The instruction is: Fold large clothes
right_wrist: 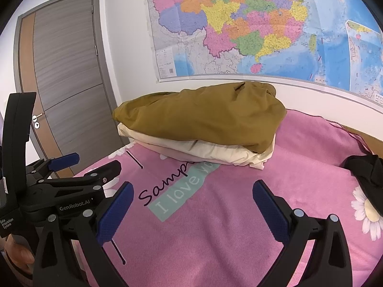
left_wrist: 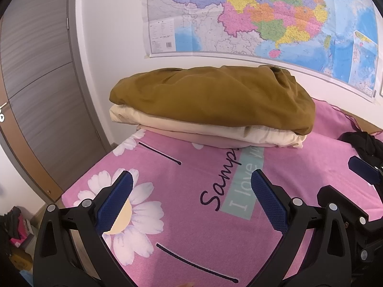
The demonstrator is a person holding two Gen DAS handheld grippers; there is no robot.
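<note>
Both claws, left claw [left_wrist: 191, 181] and right claw [right_wrist: 192, 192], gape empty near the folded stack [left_wrist: 210, 110]. You should next fetch the black garment [left_wrist: 363, 146] right of it, gripping an edge.

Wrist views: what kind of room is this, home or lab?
Most likely a home bedroom. A pink daisy-print sheet covers what looks like a bed, with a stack of folded clothes on it, a wall map above and a grey interior door to the left.
</note>
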